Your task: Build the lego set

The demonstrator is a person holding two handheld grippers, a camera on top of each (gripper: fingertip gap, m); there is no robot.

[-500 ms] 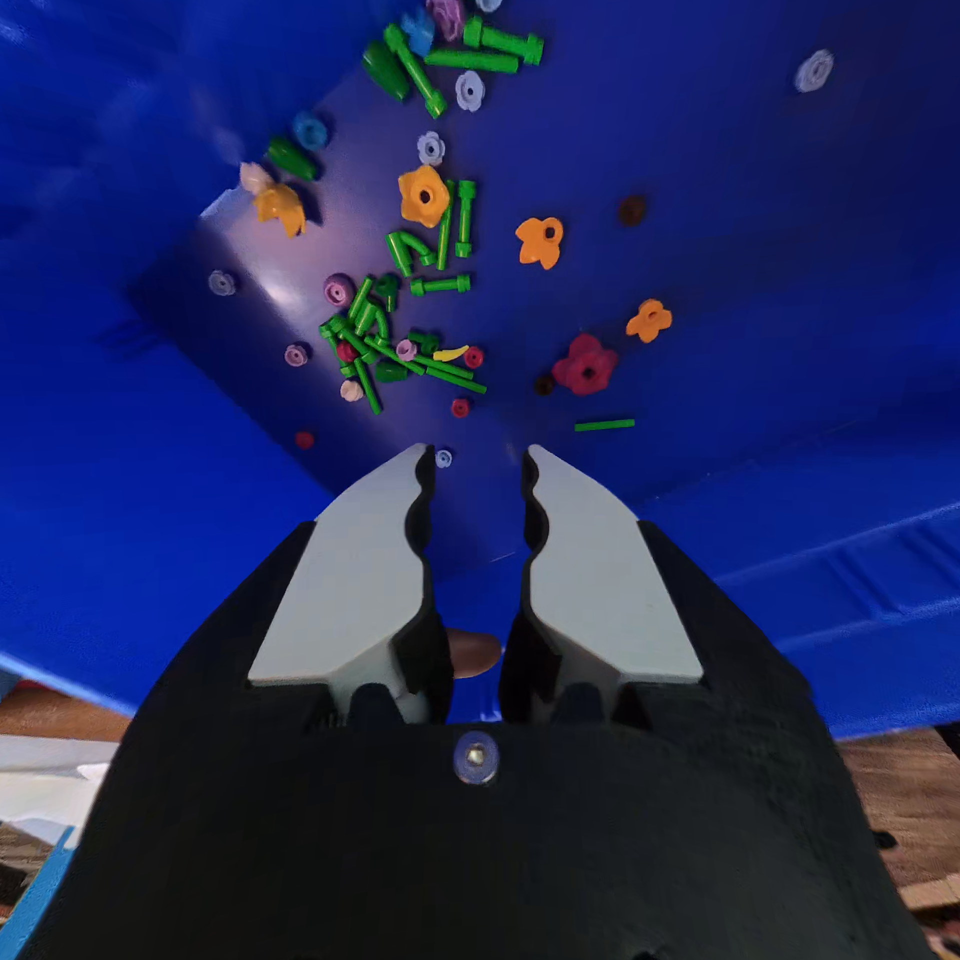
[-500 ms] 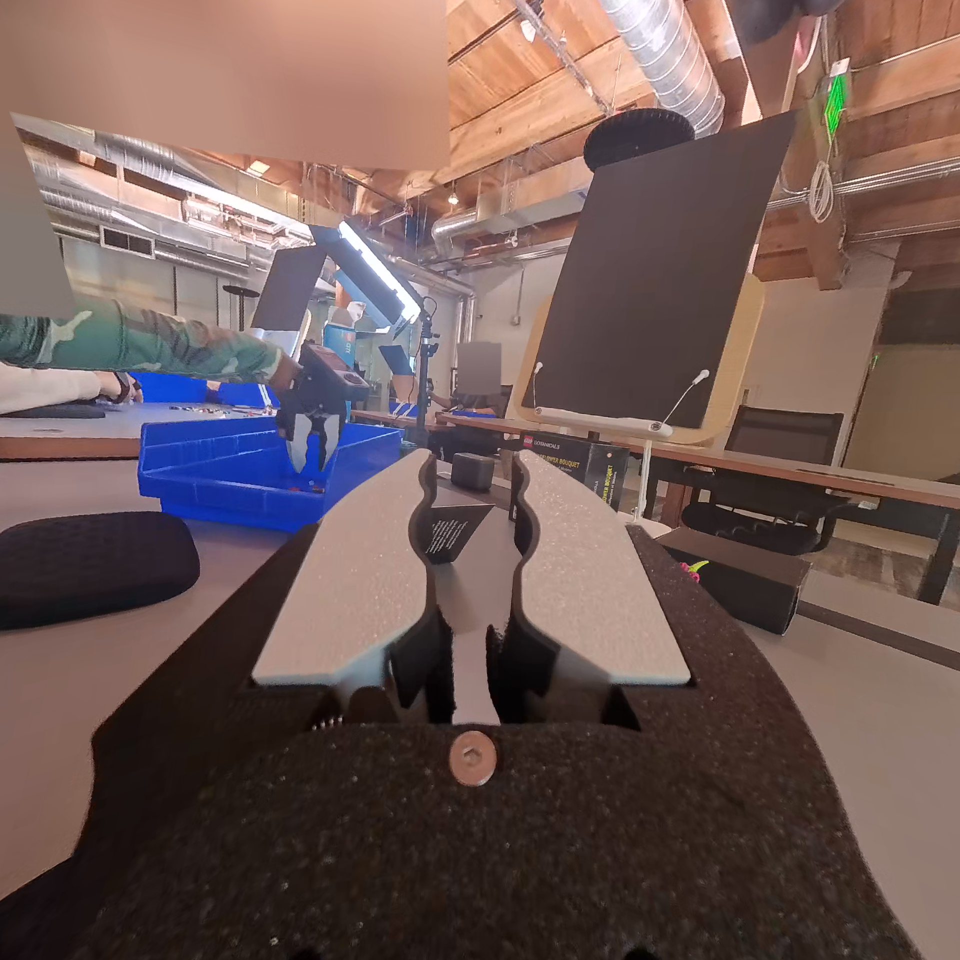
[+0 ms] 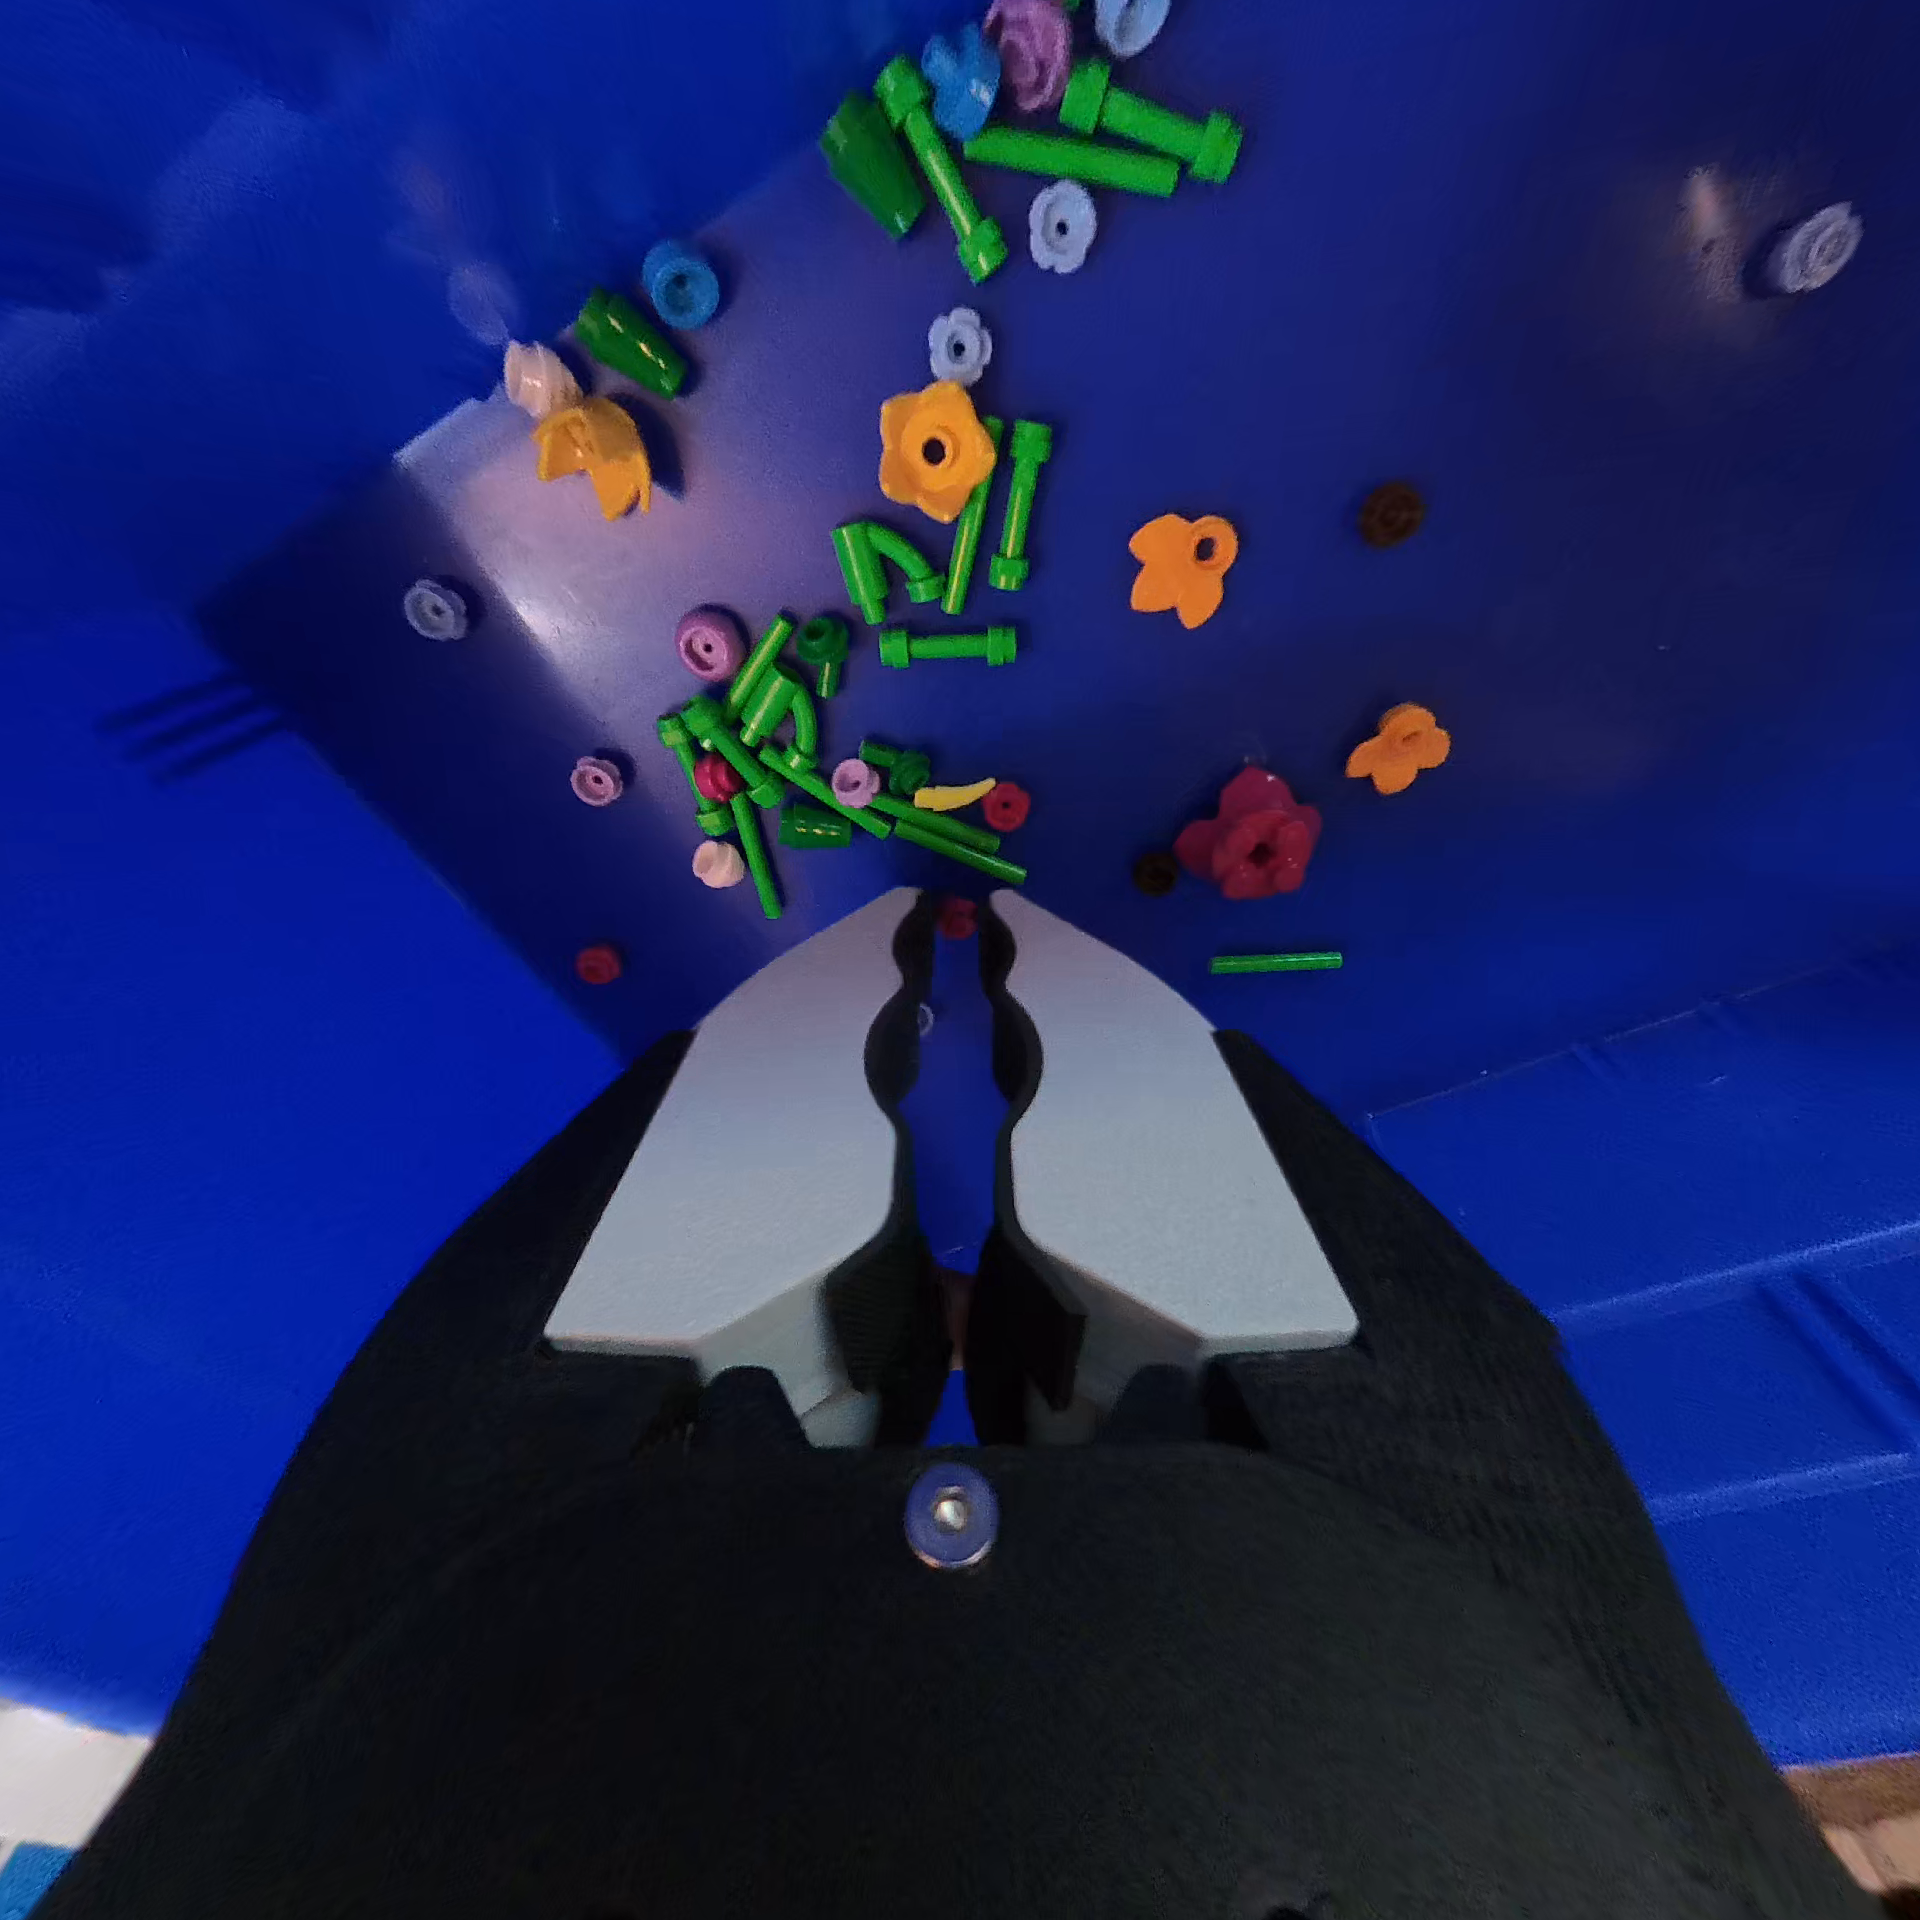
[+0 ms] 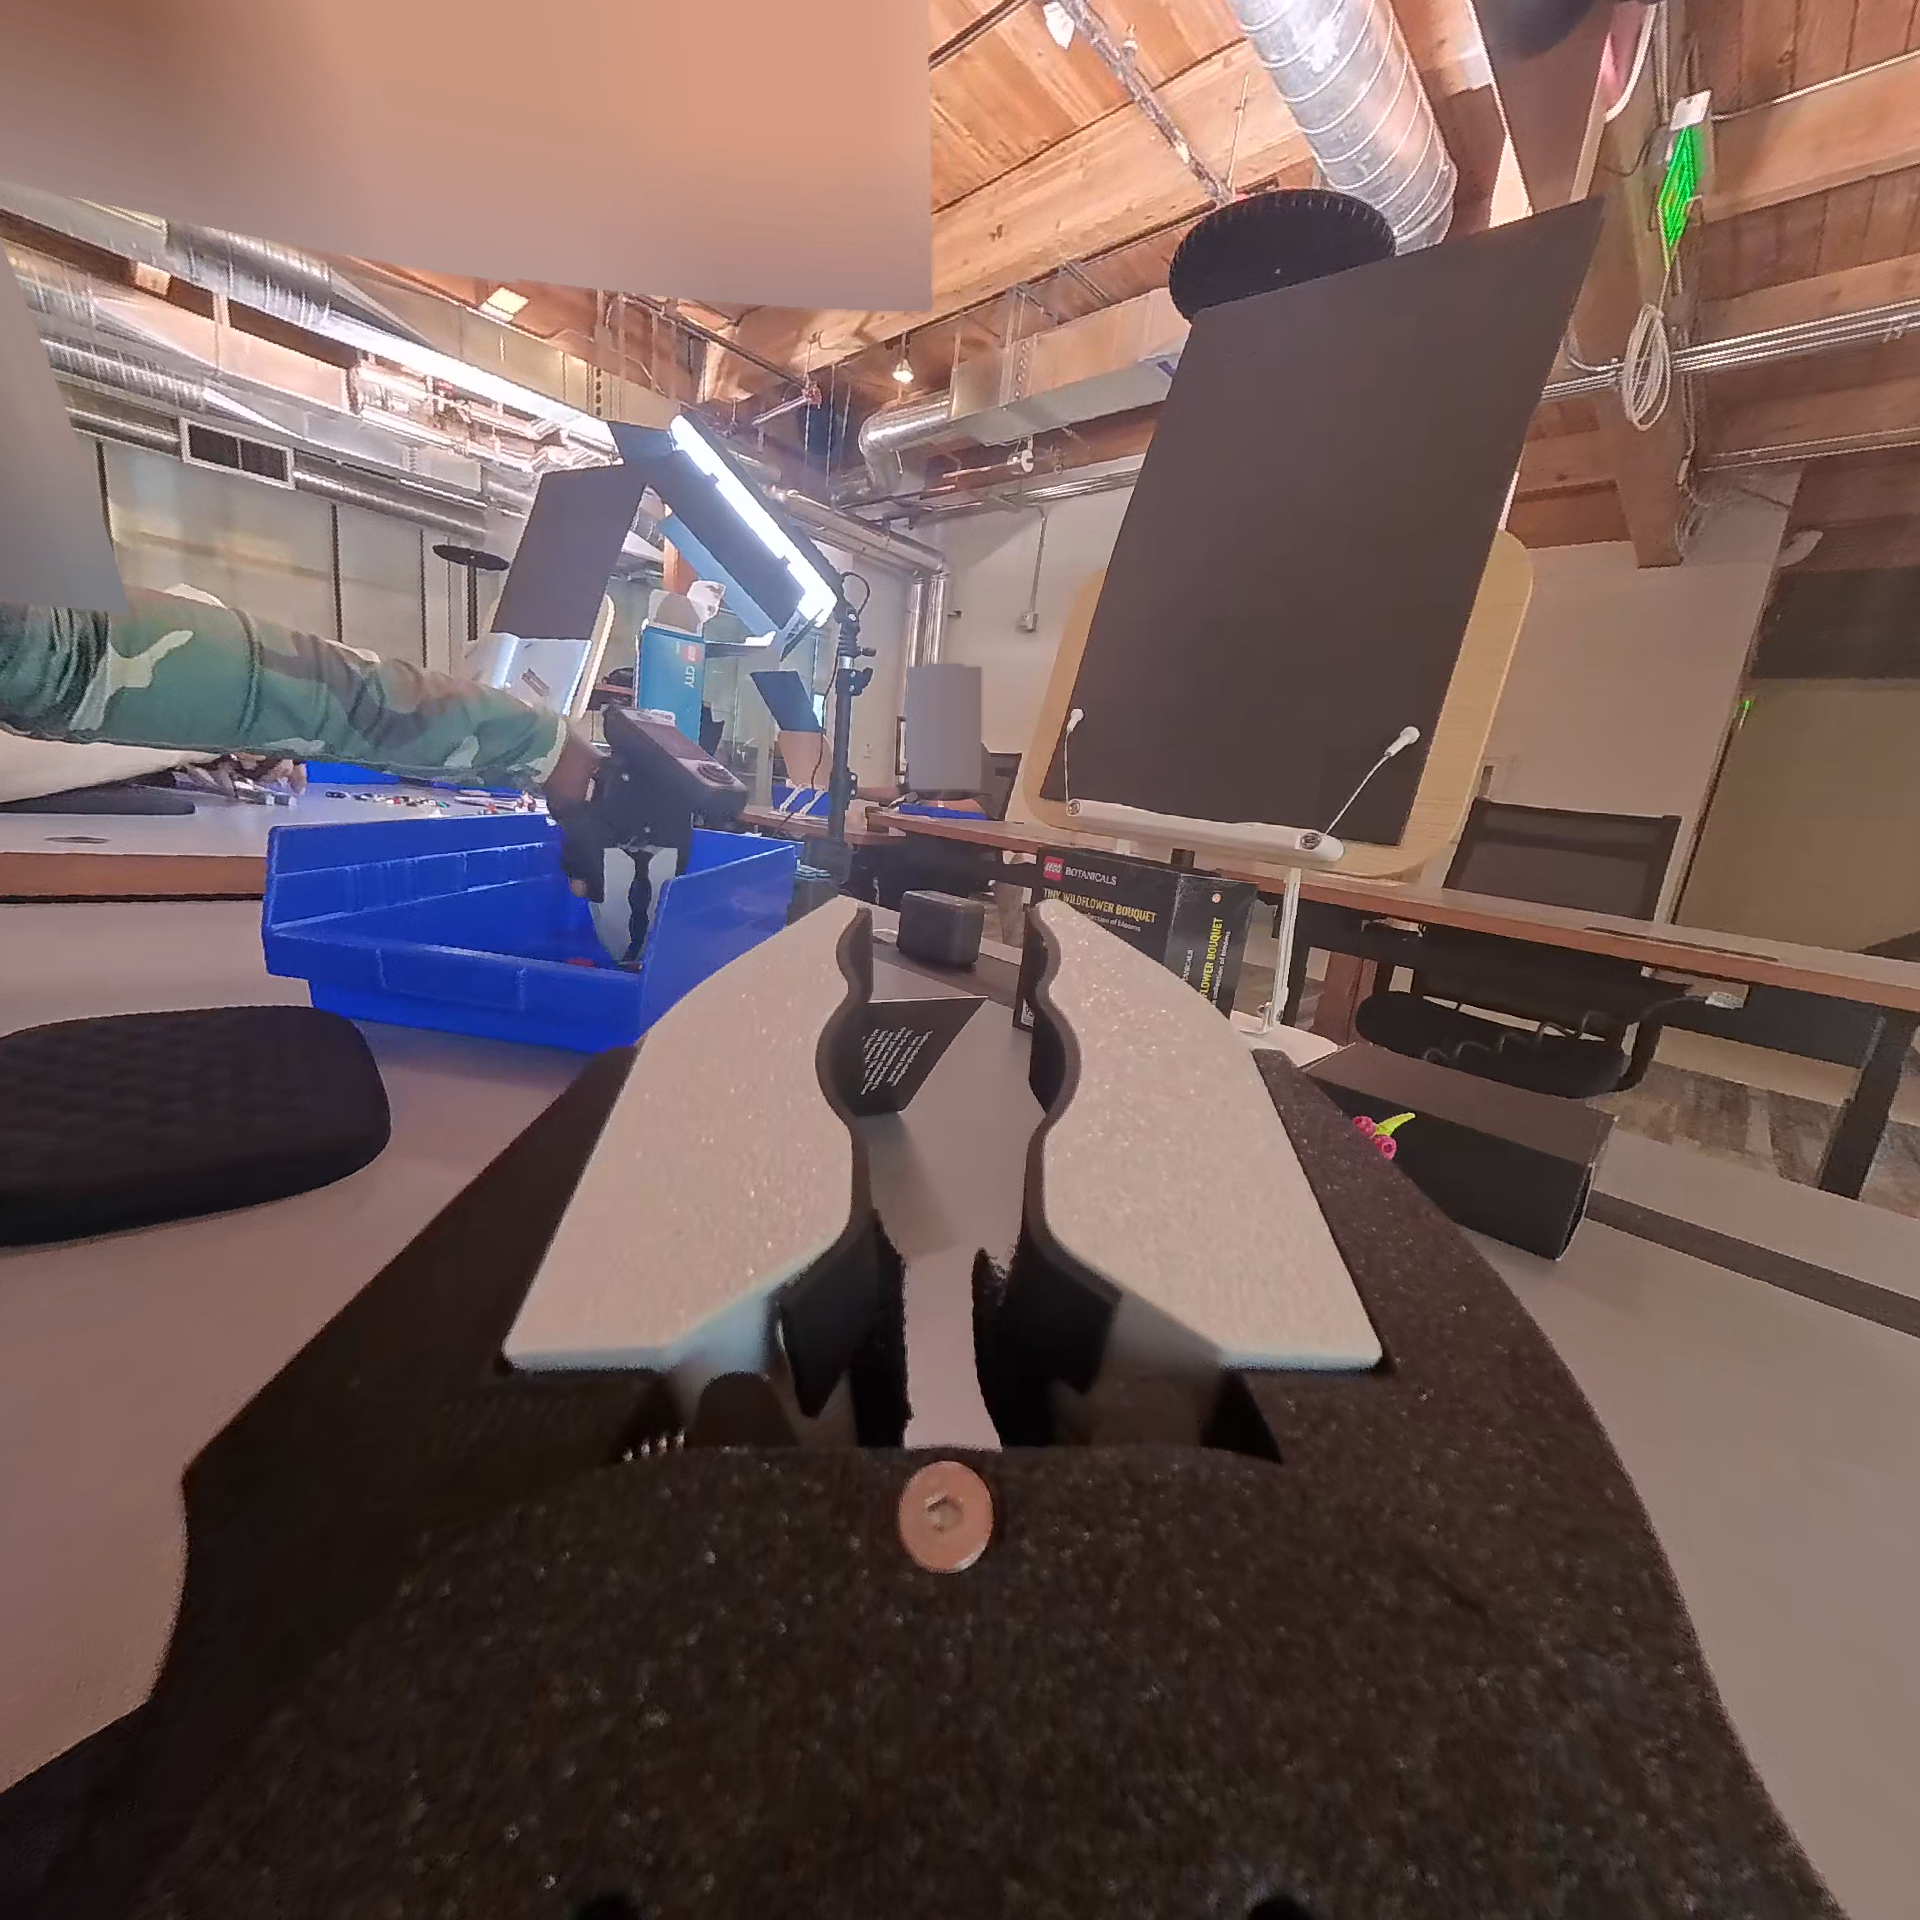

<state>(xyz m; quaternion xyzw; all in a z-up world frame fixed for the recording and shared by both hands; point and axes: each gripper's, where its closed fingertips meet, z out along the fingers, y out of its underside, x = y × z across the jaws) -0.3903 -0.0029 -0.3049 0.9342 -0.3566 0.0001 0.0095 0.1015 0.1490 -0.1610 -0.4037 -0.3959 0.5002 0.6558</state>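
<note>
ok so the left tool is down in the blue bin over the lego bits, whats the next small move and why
Probably close the left tool a little more onto the small red round stud. The stud sits right between the fingertips with only a narrow gap left on each side, on the floor of the blue bin. The right tool rests open on the table, so it can wait.

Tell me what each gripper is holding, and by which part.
Right gripper: nothing. Left gripper: jaws nearly shut around a small red stud at their tips; actual grip cannot be told.
</note>
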